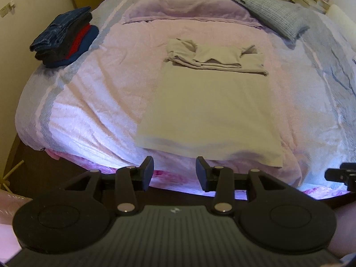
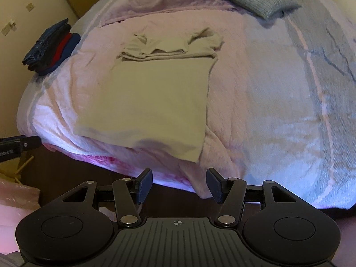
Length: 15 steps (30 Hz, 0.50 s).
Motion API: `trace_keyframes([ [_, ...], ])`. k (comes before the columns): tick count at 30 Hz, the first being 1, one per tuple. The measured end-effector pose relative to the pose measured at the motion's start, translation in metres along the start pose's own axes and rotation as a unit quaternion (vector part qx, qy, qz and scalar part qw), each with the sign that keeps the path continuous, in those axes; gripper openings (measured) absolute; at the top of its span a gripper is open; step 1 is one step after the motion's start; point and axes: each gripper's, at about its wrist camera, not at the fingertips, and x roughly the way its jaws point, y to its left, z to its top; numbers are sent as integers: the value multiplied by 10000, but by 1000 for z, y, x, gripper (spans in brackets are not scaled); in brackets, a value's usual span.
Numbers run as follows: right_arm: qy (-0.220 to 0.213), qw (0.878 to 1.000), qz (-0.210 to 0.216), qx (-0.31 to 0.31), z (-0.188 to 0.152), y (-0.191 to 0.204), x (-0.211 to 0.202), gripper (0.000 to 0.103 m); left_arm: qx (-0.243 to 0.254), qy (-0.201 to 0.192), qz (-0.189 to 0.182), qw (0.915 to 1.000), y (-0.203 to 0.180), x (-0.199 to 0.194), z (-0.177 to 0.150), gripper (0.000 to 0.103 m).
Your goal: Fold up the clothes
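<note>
Both grippers off the cloth, hovering at the bed's near edge. Left gripper (image 1: 174,173): fingers (image 1: 146,173) spread wide, nothing btwn them. Right gripper (image 2: 179,184): same, fingers (image 2: 215,184) spread apart, empty.

Beige shirt (image 1: 209,111) lies flat on the pink blanket (image 1: 89,102), straight ahead of the left fingers, its near hem just beyond the tips. Far end is bunched up, sleeves folded in over the body, layered and a bit rumpled. From the right wrist view the shirt (image 2: 151,95) sits ahead and slightly left of the fingers; its near right corner hangs over the bed edge, just past the left fingertip.

Stack of folded clothes (image 1: 64,37), dark denim on top, red and blue under, sits far left of the left fingers, near the bed's left edge, well apart from the shirt. Grey pillow (image 1: 273,15) far ahead-right, at the head end. Right gripper's tip pokes in at the right edge of the left view, beside the bed edge.
</note>
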Motion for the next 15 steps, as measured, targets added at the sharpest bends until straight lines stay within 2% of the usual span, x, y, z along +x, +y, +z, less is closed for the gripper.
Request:
trace_keyframes([
  [7, 27, 9980, 116, 617, 12, -22, 20, 57, -34, 218, 5, 9998, 31, 34, 22, 37],
  [15, -355, 9902, 70, 1348, 45, -31, 41, 57, 289, 279, -599, 9974, 58, 110, 72, 37],
])
